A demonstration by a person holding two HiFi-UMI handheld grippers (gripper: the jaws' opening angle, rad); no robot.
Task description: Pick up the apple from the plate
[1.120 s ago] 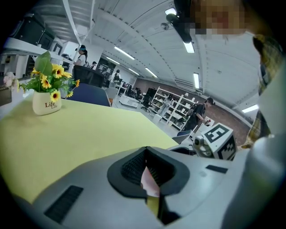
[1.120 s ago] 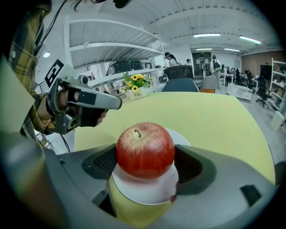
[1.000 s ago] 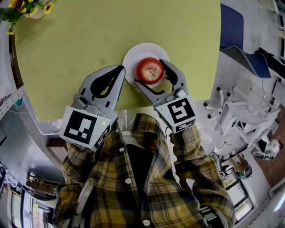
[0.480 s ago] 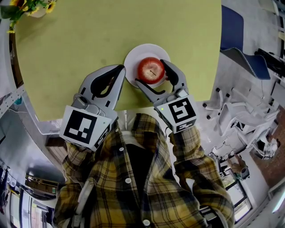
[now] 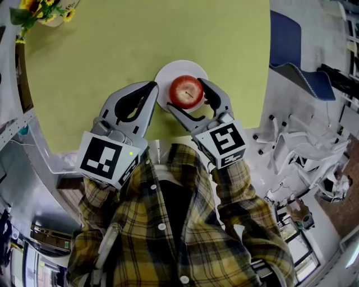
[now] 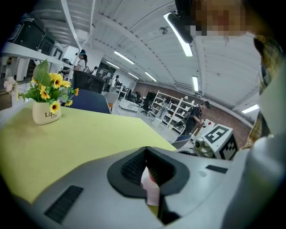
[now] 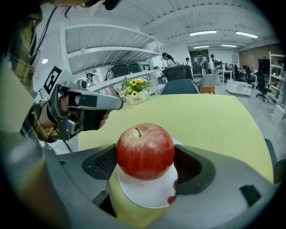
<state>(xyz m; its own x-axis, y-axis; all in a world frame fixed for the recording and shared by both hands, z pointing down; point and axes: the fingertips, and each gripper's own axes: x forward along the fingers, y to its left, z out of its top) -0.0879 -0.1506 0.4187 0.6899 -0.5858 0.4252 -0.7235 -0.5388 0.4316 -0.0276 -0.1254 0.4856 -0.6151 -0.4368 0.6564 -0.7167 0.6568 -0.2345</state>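
Observation:
A red apple (image 5: 187,92) sits over a small white plate (image 5: 171,75) near the front edge of the yellow-green table (image 5: 112,50). My right gripper (image 5: 188,94) is shut on the apple, one dark pad against each side. In the right gripper view the apple (image 7: 145,151) fills the gap between the jaws, with the plate (image 7: 147,193) showing just beneath it; I cannot tell whether the two touch. My left gripper (image 5: 150,89) is shut and holds nothing, its tips just left of the plate. Through its narrow jaw slit (image 6: 149,179) a sliver of white plate shows.
A pot of yellow flowers (image 5: 42,8) stands at the far left corner of the table. A blue chair (image 5: 291,50) is at the table's right side, and white chairs (image 5: 303,151) stand on the floor beyond. The table's near edge runs just under both grippers.
The head view has shifted slightly. The right gripper's jaws have drawn in against the apple's sides. The left gripper has kept its place.

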